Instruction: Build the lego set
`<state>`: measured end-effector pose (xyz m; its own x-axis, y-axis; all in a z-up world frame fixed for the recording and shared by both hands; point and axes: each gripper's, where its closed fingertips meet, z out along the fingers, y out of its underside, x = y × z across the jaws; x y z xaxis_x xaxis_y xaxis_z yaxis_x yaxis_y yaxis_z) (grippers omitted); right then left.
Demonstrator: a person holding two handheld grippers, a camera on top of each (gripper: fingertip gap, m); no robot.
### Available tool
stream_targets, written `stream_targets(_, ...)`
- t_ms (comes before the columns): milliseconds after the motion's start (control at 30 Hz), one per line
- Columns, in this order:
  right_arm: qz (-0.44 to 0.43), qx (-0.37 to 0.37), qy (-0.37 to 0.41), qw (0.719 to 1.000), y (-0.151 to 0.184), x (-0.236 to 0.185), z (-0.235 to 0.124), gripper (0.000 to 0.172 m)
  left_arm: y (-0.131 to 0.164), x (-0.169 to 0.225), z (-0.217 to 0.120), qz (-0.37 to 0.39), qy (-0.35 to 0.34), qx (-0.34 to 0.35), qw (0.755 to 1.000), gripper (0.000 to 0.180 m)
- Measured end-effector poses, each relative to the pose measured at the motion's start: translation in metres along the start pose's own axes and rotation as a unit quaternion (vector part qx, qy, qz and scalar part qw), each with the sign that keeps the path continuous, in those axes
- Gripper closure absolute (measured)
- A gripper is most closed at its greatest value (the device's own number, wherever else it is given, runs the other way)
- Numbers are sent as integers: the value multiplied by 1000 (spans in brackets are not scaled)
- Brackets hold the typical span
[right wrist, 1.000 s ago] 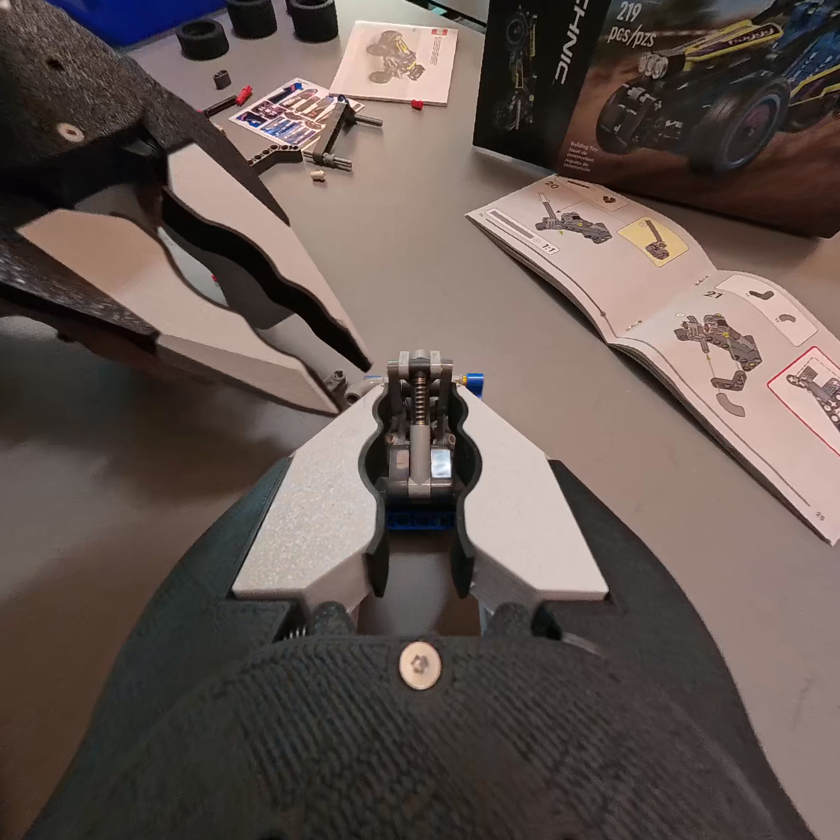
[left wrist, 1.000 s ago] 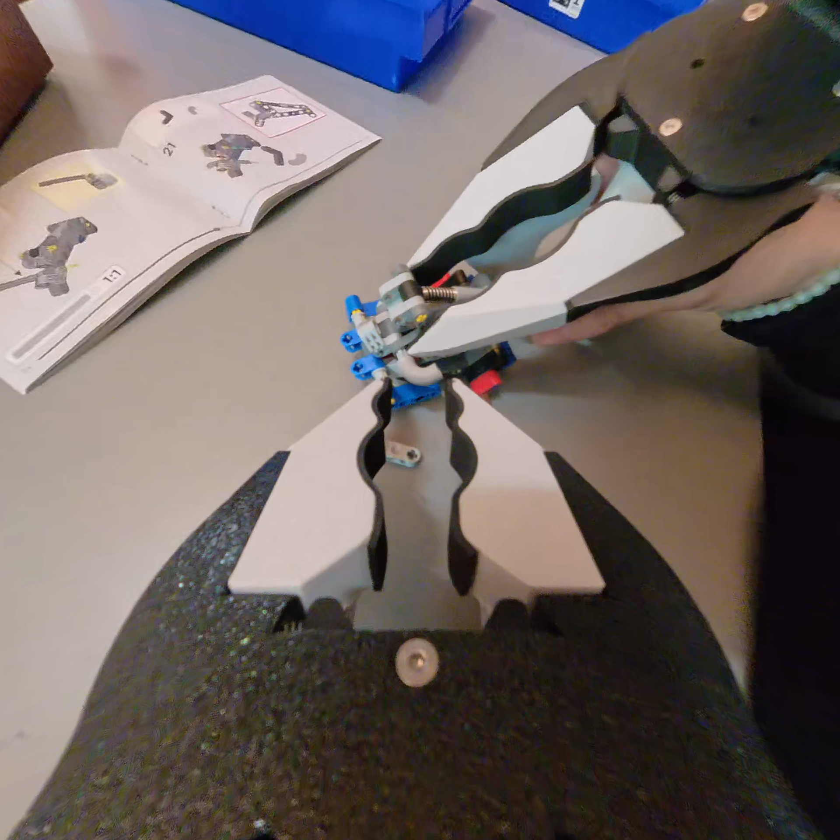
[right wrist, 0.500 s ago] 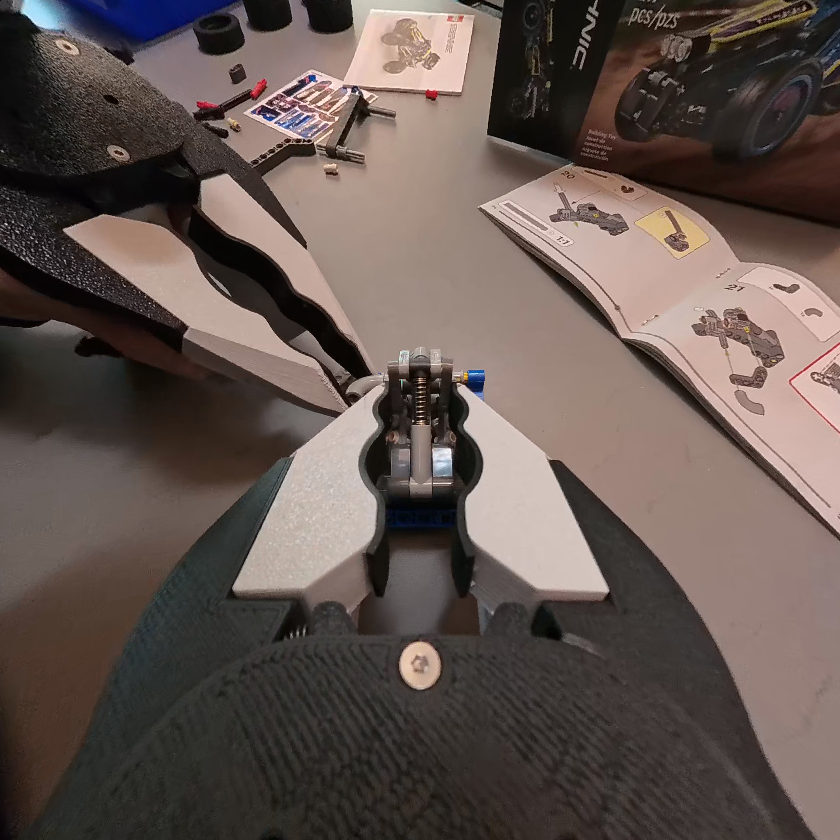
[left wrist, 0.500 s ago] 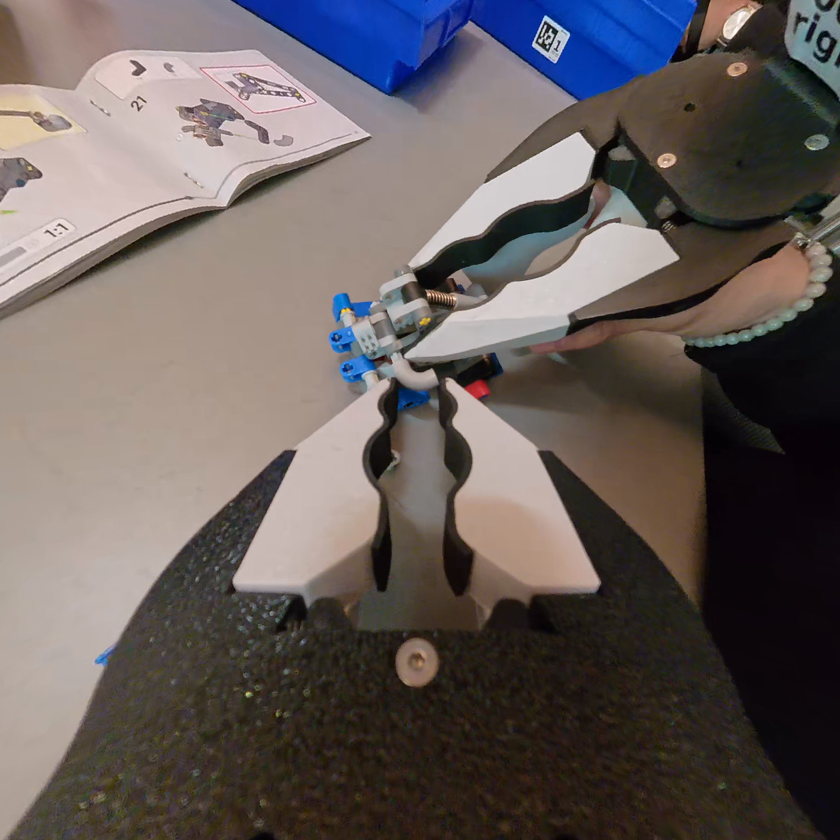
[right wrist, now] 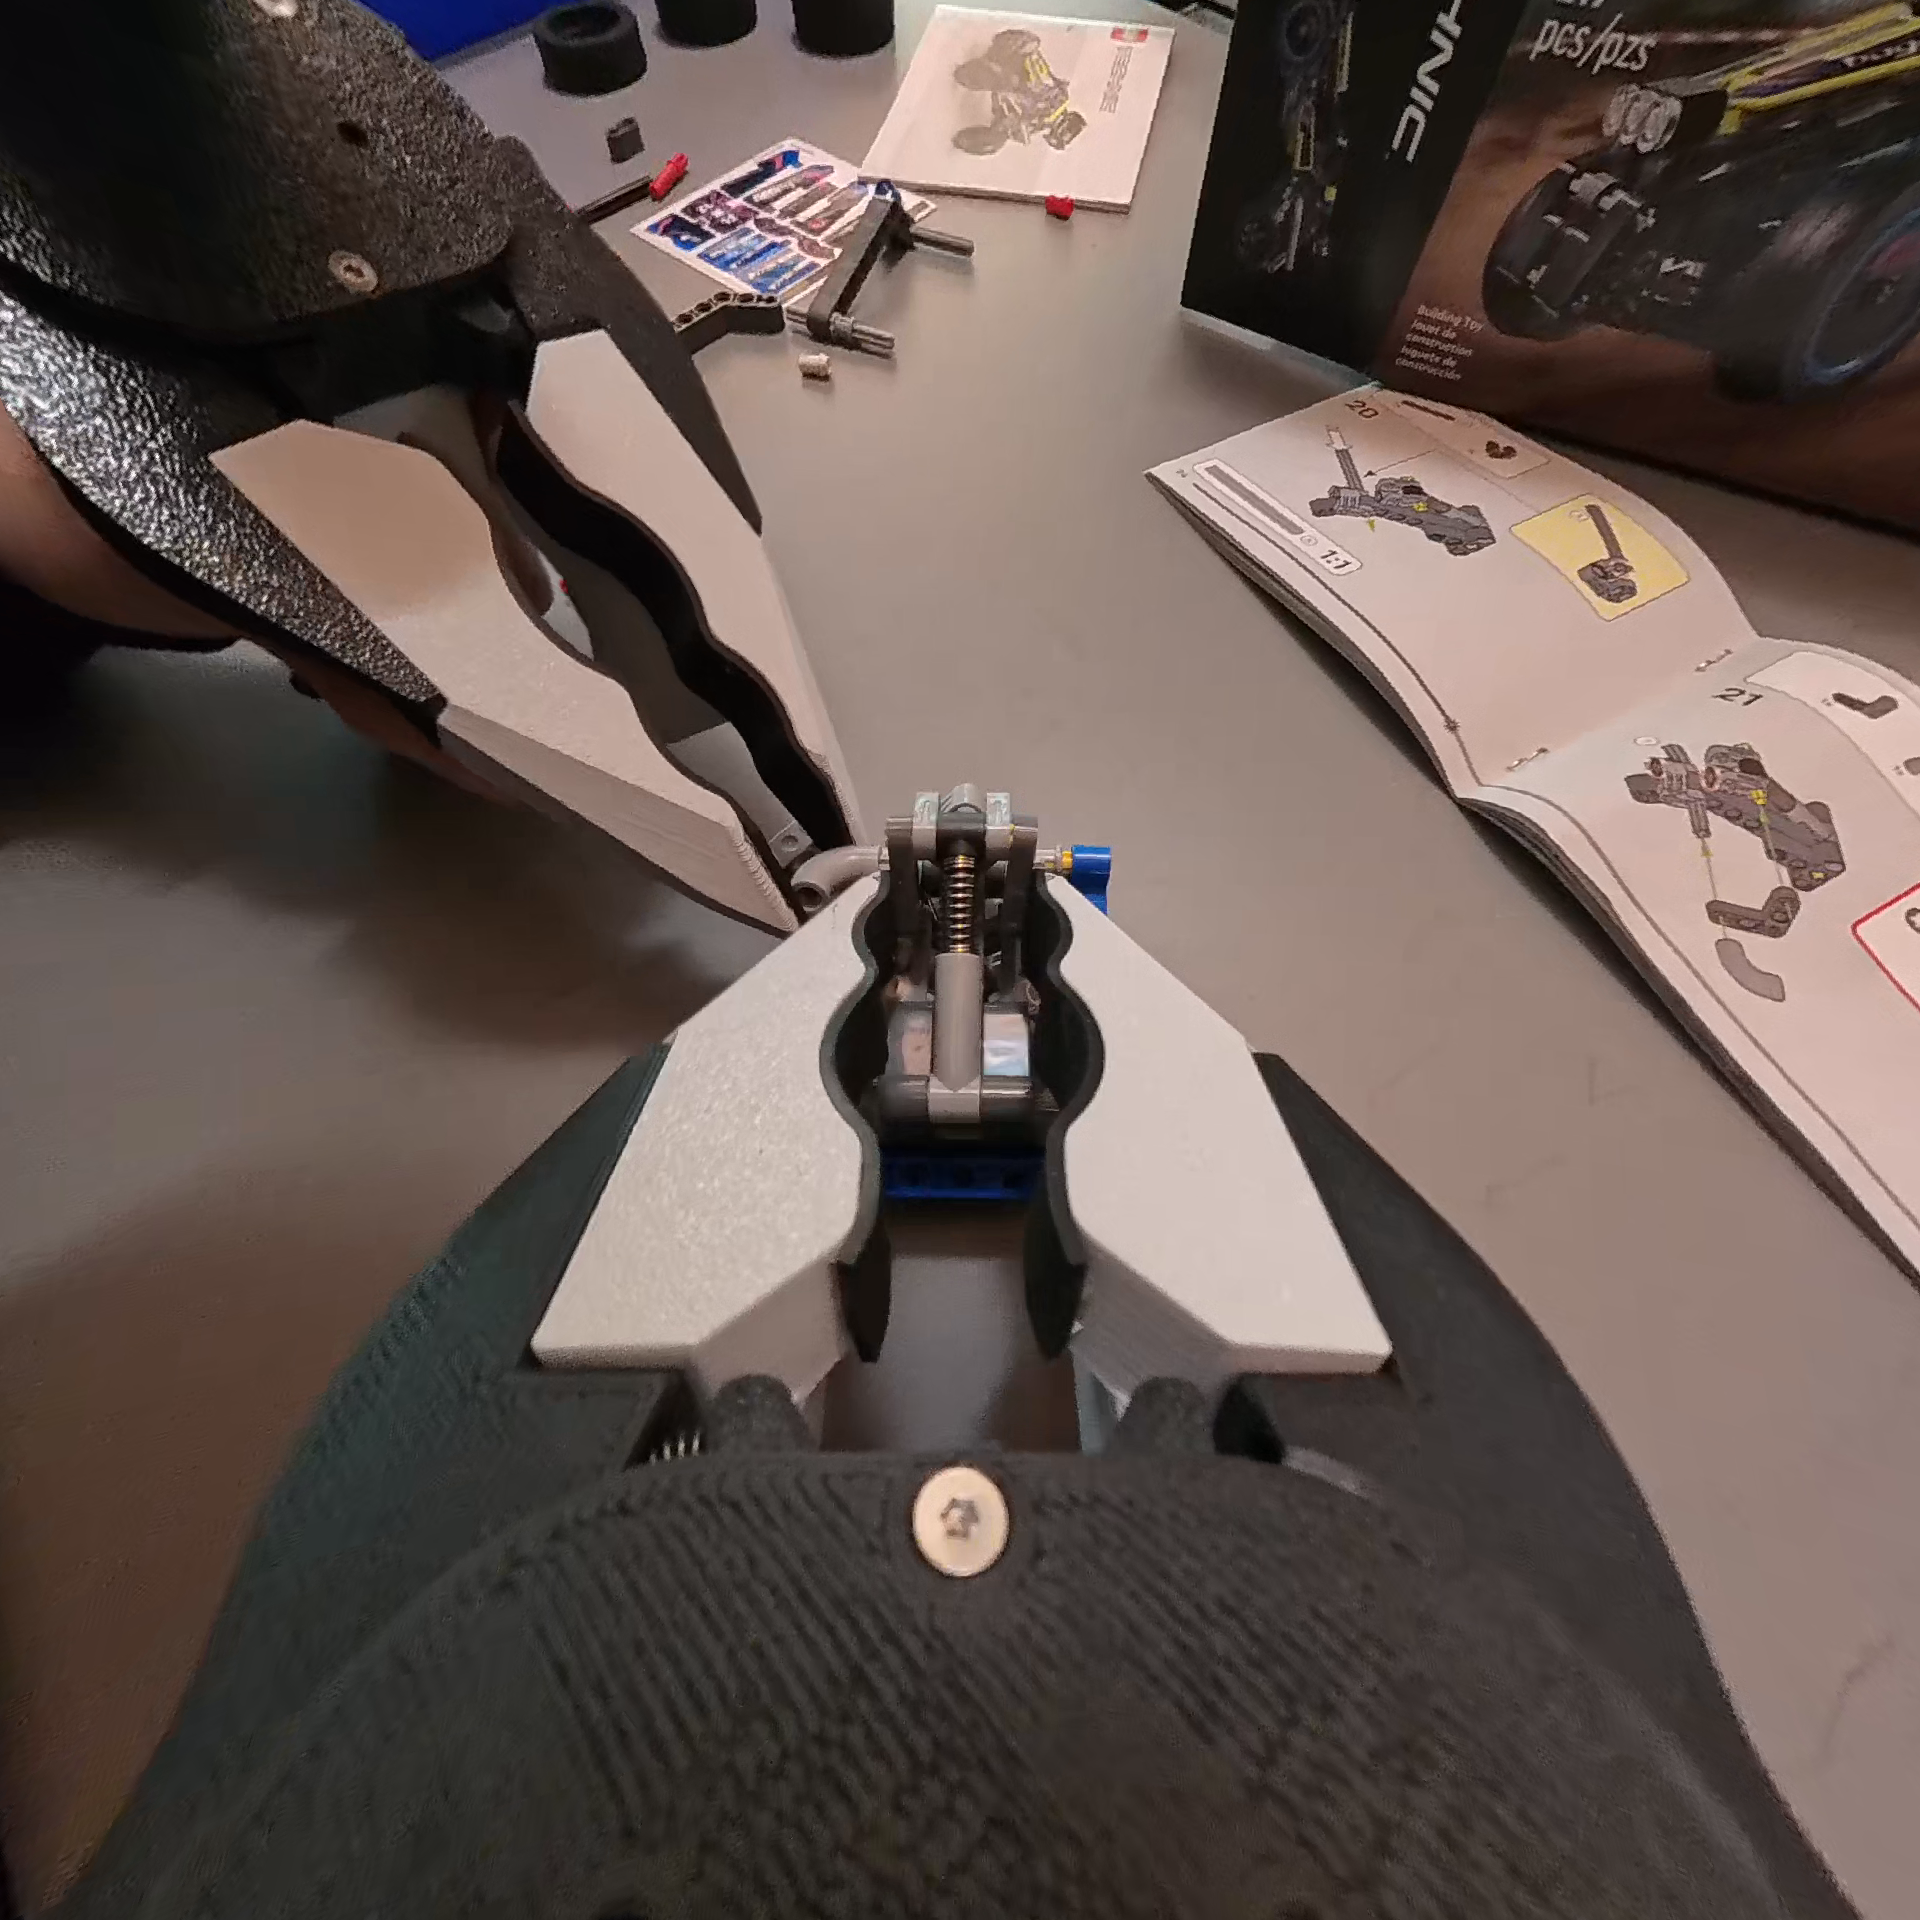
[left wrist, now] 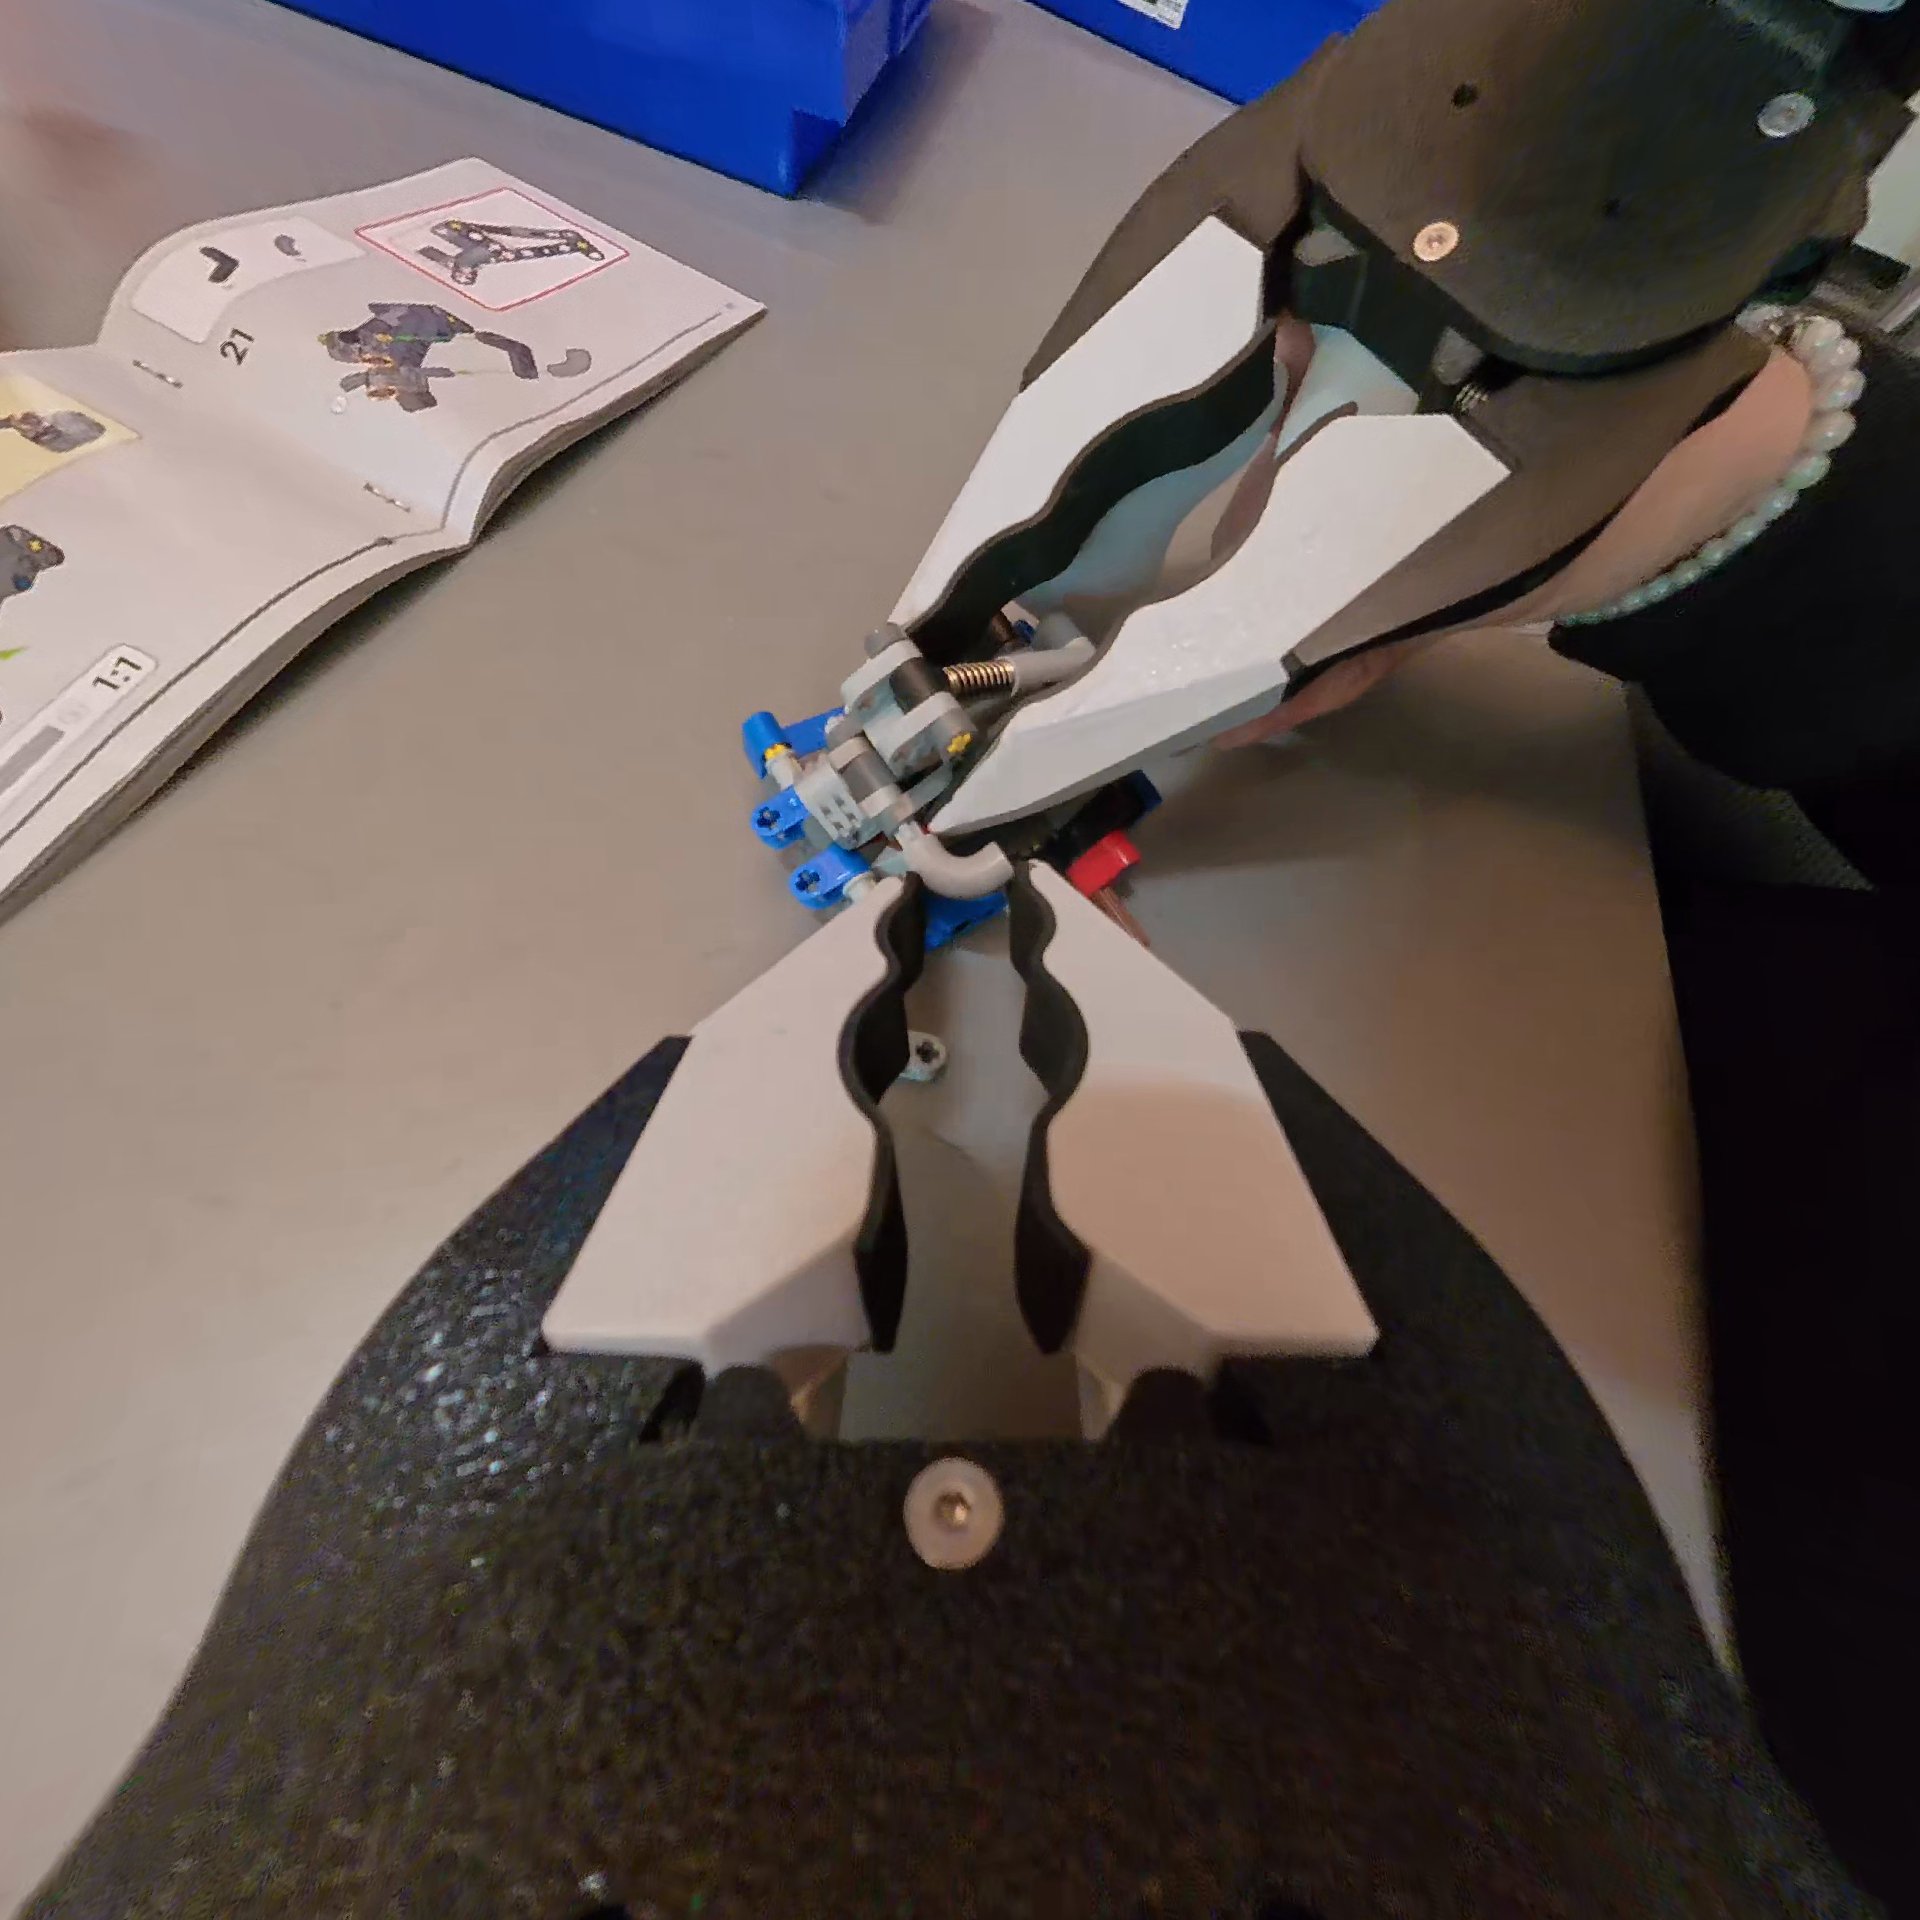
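Speckled black shell, smooth pale fingers: the left hand-held gripper (left wrist: 961,894) stands with its wavy black pads parted about a curved grey tube (left wrist: 961,871); whether they press it cannot be told. A small pale pin-holed piece (left wrist: 925,1055) lies beneath. The tube juts from a grey-and-blue brick assembly (left wrist: 883,748) with a coiled metal spring (left wrist: 977,675), clamped just above the matte grey bench (left wrist: 416,935) by the right hand-held gripper (right wrist: 961,883). A sideways pull could probably pop the slender tube off its peg or twist the knobbly, hard-plastic assembly in the pads. Beyond lie an open paper instruction booklet (left wrist: 416,343) and blue bins (left wrist: 675,83).
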<state>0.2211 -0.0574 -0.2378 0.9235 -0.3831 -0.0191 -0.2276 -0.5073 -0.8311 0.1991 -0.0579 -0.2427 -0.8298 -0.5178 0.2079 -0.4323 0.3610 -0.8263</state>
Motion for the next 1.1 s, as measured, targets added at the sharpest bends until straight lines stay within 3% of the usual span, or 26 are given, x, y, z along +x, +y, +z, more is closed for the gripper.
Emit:
stream_targets(33,-7,-2,1,1000,0,0,0,151,0,0,0,5,4,-2,1000,168)
stream_targets(267,-55,-18,-9,998,1,-1,0,150,1,0,0,-15,47,-11,999,168)
stream_targets(667,-61,-20,-18,998,3,1,1,149,0,-3,-1,-37,75,-11,996,168)
stream_targets(1100,-18,-26,-22,999,3,6,-5,148,-5,-3,2,39,60,-1,997,167)
